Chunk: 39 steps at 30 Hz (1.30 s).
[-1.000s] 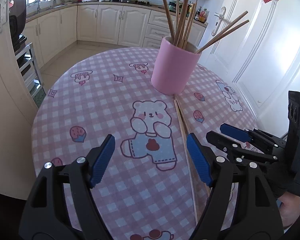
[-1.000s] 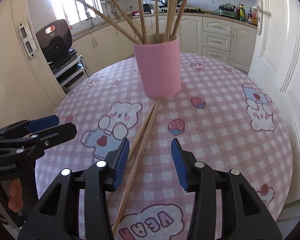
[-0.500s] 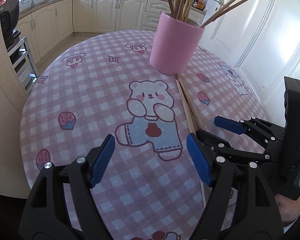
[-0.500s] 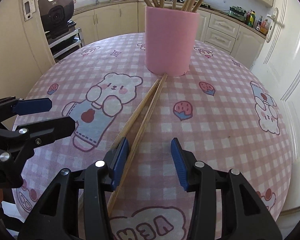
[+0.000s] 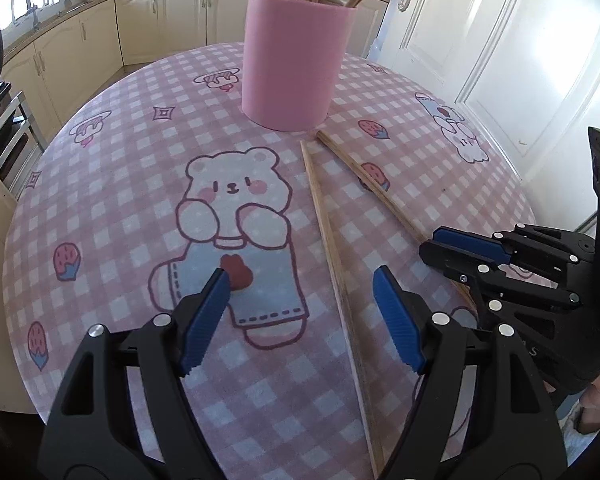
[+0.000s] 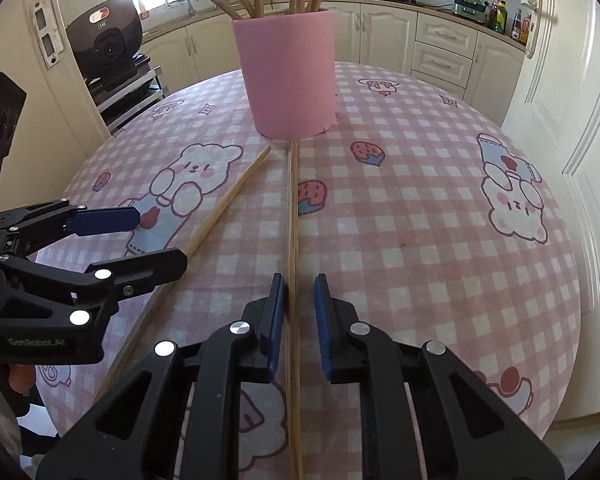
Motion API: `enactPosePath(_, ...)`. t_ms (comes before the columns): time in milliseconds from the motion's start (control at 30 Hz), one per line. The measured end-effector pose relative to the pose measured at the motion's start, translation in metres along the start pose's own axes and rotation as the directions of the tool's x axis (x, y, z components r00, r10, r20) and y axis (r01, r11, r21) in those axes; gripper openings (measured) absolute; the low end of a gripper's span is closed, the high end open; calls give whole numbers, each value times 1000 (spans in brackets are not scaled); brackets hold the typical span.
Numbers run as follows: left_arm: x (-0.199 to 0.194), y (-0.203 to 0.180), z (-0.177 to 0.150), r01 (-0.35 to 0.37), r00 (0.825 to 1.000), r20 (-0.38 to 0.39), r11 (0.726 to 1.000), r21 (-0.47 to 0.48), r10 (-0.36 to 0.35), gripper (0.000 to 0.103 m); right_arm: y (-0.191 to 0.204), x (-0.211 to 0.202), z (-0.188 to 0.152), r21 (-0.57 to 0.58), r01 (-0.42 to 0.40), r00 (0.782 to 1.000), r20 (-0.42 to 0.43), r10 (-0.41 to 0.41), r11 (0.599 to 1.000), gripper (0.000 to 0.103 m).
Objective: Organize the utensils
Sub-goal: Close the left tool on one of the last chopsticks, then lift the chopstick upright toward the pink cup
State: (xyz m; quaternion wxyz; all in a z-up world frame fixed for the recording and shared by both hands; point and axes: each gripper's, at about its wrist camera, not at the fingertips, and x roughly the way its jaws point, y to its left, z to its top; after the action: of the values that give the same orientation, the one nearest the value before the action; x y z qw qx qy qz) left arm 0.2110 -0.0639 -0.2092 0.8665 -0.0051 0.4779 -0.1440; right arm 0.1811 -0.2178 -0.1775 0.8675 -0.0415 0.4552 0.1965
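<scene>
Right wrist: right gripper (image 6: 300,304) jaws narrowly apart, straddling chopstick (image 6: 293,216); left gripper (image 5: 300,316) spread wide.

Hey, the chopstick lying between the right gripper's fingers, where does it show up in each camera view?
Left wrist view: that chopstick runs diagonally at right of centre, from near the pink cup down under the right gripper.
Right wrist view: the same chopstick runs straight down the middle, from the cup's base into the narrow gap of the right gripper.
Shared landmark: the pink cup holding upright chopsticks.
</scene>
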Motion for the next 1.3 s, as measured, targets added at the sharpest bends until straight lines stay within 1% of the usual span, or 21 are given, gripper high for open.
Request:
enactPosePath(100, 11, -8, 10, -30, 1000, -8, 999, 24, 30, 72, -2, 0, 2, 0, -14, 1000, -3, 14, 1000, 13)
enactPosePath(167, 18, -12, 17, -52, 999, -12, 998, 40, 53, 60, -3, 2, 3, 5, -26, 1000, -2, 26, 1000, 16)
enactPosePath(200, 21, -14, 20, -63, 998, -13, 997, 50, 64, 56, -3, 2, 4, 5, -27, 1000, -1, 27, 1000, 16)
enactPosePath(233, 25, -15, 25, -79, 997, -13, 995, 59, 80, 47, -3, 4, 5, 4, -28, 1000, -1, 28, 1000, 16)
enactPosePath(267, 28, -17, 28, -87, 996, -8, 994, 67, 88, 41, -4, 5, 7, 5, -31, 1000, -1, 31, 1000, 16)
enactPosePath(500, 44, -15, 50, -69, 997, -23, 995, 71, 71, 27, -1, 21, 29, -8, -24, 1000, -17, 24, 1000, 21)
enactPosePath(567, 47, -13, 55, -67, 997, -24, 995, 69, 69, 22, -1, 28, 39, -7, -25, 999, -27, 25, 1000, 21)
enactPosePath(700, 53, -11, 61, -62, 997, -33, 994, 86, 65, 14, -1, 40, 57, -17, -26, 998, -57, 25, 1000, 22)
enactPosePath(767, 53, -4, 63, -36, 998, -44, 997, 72, 39, 12, 1, 46, 66, -19, -30, 997, -74, 29, 999, 22)
enactPosePath(800, 53, -2, 64, -36, 998, -45, 997, 65, 39, 11, 1, 49, 70, -22, -34, 996, -82, 32, 999, 22)
enactPosePath(867, 50, 1, 62, -67, 997, -41, 994, 81, 71, 9, 4, 54, 77, -33, -40, 994, -98, 36, 999, 23)
enactPosePath(967, 50, 5, 62, -52, 998, -43, 996, 76, 55, 9, 9, 61, 85, -56, -40, 992, -119, 33, 998, 24)
enactPosePath(1067, 43, 13, 60, -40, 998, -42, 997, 64, 43, 7, 13, 64, 88, -71, -36, 991, -129, 26, 997, 19)
enactPosePath(1100, 41, 15, 59, -41, 998, -38, 997, 62, 44, 7, 13, 65, 89, -67, -37, 991, -130, 28, 997, 10)
enactPosePath(1133, 39, 15, 57, -49, 998, -32, 997, 65, 51, 7, 13, 65, 89, -63, -46, 991, -131, 37, 997, 5)
enactPosePath(1233, 33, 19, 53, -51, 998, -23, 997, 61, 52, 7, 16, 62, 87, -60, -57, 992, -119, 50, 997, 5)
enactPosePath(1300, 24, 22, 49, -50, 999, -13, 997, 55, 51, 7, 20, 57, 85, -52, -83, 991, -108, 77, 995, 5)
